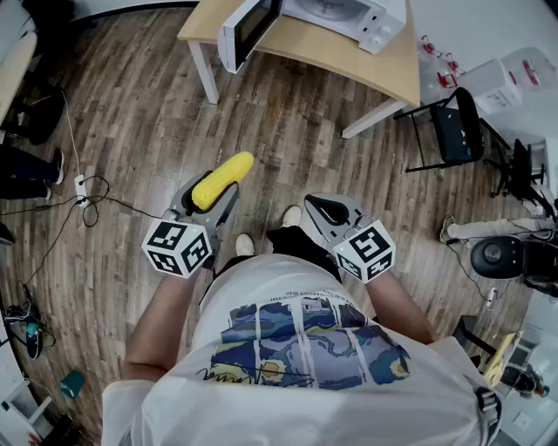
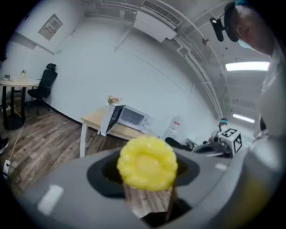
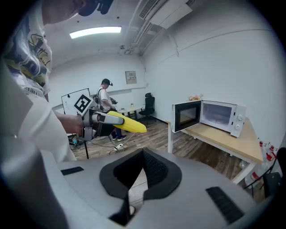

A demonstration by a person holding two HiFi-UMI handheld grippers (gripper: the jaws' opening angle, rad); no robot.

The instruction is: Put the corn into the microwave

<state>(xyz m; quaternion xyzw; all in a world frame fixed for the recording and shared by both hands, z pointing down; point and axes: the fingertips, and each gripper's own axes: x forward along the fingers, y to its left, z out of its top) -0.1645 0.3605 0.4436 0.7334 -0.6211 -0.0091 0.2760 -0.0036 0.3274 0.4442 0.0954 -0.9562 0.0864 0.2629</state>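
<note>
White microwave oven: upper part cut off by the head view's top edge. Only the cavity floor, door and knob panel show.

Light wooden table under it: far side cut off the same way.

Yellow corn cob: rear end hidden between the jaws of the left gripper. In the left gripper view the cob is end-on and blurred. Its length cannot be seen, and it covers the pad surfaces.

Small object on top of the microwave: too small to identify.

Framed wall print: blurred, content unreadable.

Person's pale shoes: partly hidden by the torso.
</note>
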